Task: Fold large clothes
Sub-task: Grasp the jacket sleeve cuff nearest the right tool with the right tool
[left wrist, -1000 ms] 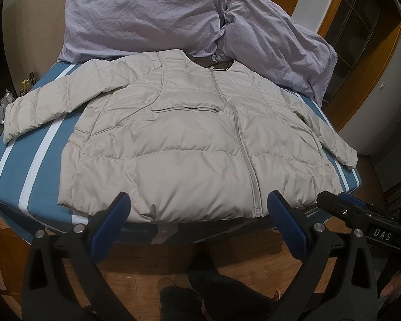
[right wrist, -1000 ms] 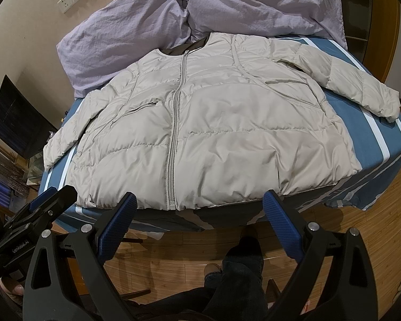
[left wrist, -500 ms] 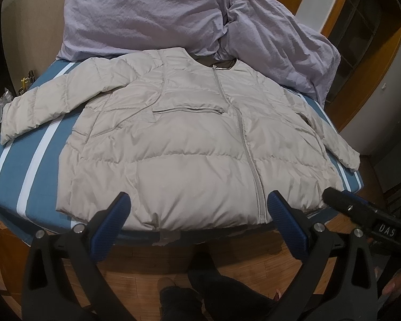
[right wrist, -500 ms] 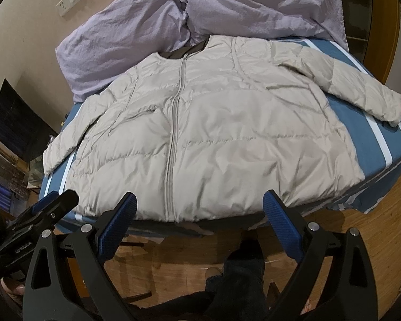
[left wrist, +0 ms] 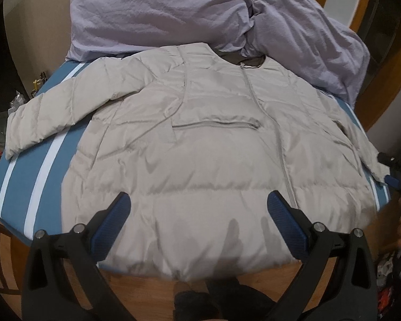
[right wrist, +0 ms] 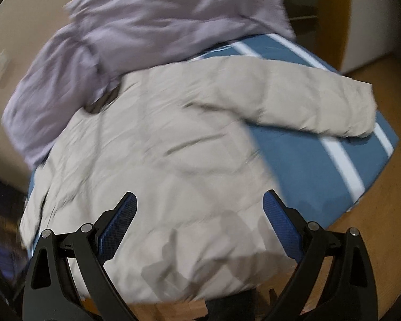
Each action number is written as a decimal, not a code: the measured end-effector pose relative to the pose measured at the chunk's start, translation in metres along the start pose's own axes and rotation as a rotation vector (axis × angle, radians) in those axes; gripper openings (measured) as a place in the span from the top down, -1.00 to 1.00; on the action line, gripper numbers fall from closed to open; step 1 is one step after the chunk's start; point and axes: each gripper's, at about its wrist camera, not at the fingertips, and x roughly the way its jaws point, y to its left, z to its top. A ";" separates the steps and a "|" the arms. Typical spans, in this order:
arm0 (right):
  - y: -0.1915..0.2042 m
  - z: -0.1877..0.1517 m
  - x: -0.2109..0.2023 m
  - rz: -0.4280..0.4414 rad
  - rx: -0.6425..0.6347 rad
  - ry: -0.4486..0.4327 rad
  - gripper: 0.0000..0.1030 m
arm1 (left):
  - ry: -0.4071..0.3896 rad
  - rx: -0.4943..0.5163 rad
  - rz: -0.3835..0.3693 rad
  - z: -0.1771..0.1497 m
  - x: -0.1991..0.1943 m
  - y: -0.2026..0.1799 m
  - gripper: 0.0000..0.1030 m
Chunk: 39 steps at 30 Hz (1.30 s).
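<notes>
The right wrist view was smeared throughout, so the puffer jacket (right wrist: 160,165) lost its zipper and seams; the purple duvet (left wrist: 173,13) ran off the top edge; the right gripper (left wrist: 395,171) was cut off at right.

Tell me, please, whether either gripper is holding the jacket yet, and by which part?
Nothing is held: the left gripper and right gripper both hover open above the beige jacket.

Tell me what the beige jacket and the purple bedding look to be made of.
Jacket: smooth, faintly shiny synthetic shell, likely nylon or polyester, quilted in puffy padded bands. Bedding: matte woven fabric, possibly cotton, finely crinkled all over.
</notes>
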 end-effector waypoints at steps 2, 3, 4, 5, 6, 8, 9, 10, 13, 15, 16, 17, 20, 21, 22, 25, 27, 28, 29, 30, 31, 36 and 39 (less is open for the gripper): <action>-0.020 0.017 0.007 -0.038 0.043 -0.009 -0.88 | 0.006 -0.007 0.015 0.009 0.010 -0.002 -0.96; -0.032 0.026 0.011 -0.063 0.067 -0.015 -0.88 | 0.010 -0.012 0.022 0.014 0.015 -0.003 -0.96; -0.041 0.031 0.014 -0.080 0.081 -0.018 -0.88 | 0.013 -0.017 0.029 0.017 0.020 -0.003 -0.96; -0.058 0.041 0.020 -0.125 0.106 -0.024 -0.88 | 0.017 -0.024 0.040 0.022 0.026 -0.005 -0.96; -0.070 0.047 0.024 -0.152 0.123 -0.026 -0.88 | 0.020 -0.028 0.044 0.026 0.030 -0.005 -0.96; -0.095 0.059 0.032 -0.206 0.165 -0.027 -0.88 | 0.022 -0.034 0.057 0.034 0.038 -0.007 -0.96; -0.112 0.065 0.035 -0.229 0.194 -0.029 -0.87 | 0.023 -0.037 0.062 0.038 0.042 -0.008 -0.96; -0.128 0.071 0.038 -0.249 0.225 -0.030 -0.87 | 0.024 -0.039 0.068 0.041 0.046 -0.009 -0.96; -0.167 0.086 0.047 -0.291 0.309 -0.031 -0.81 | 0.032 -0.046 0.086 0.051 0.057 -0.014 -0.96; -0.188 0.094 0.051 -0.314 0.353 -0.032 -0.79 | 0.039 -0.049 0.093 0.057 0.063 -0.016 -0.96; -0.195 0.097 0.052 -0.321 0.365 -0.036 -0.77 | 0.042 -0.051 0.100 0.059 0.066 -0.018 -0.96; -0.205 0.100 0.054 -0.337 0.378 -0.041 -0.75 | 0.045 -0.052 0.104 0.061 0.068 -0.020 -0.96; -0.227 0.108 0.060 -0.374 0.404 -0.043 -0.66 | 0.057 -0.060 0.114 0.064 0.074 -0.025 -0.96; -0.234 0.110 0.064 -0.380 0.412 -0.039 -0.61 | 0.061 -0.064 0.118 0.065 0.076 -0.027 -0.96; -0.239 0.112 0.067 -0.384 0.421 -0.033 -0.53 | 0.064 -0.066 0.122 0.065 0.077 -0.030 -0.96; -0.256 0.110 0.075 -0.377 0.447 -0.008 -0.37 | 0.071 -0.073 0.133 0.067 0.079 -0.035 -0.96; -0.266 0.106 0.081 -0.344 0.467 0.008 -0.29 | 0.070 -0.077 0.138 0.067 0.080 -0.037 -0.96; -0.268 0.105 0.081 -0.328 0.472 0.006 -0.20 | 0.067 -0.081 0.142 0.068 0.079 -0.038 -0.96; -0.270 0.103 0.082 -0.305 0.474 0.001 -0.15 | 0.065 -0.082 0.144 0.068 0.079 -0.038 -0.96; -0.270 0.101 0.081 -0.287 0.471 -0.005 -0.03 | 0.064 -0.085 0.146 0.068 0.079 -0.038 -0.96; -0.269 0.100 0.083 -0.276 0.468 -0.009 0.02 | 0.065 -0.089 0.148 0.067 0.080 -0.037 -0.96; -0.263 0.100 0.085 -0.275 0.423 -0.061 0.34 | 0.076 -0.096 0.149 0.069 0.084 -0.031 -0.96; -0.255 0.103 0.075 -0.288 0.413 -0.085 0.60 | 0.068 -0.089 0.141 0.071 0.083 -0.025 -0.96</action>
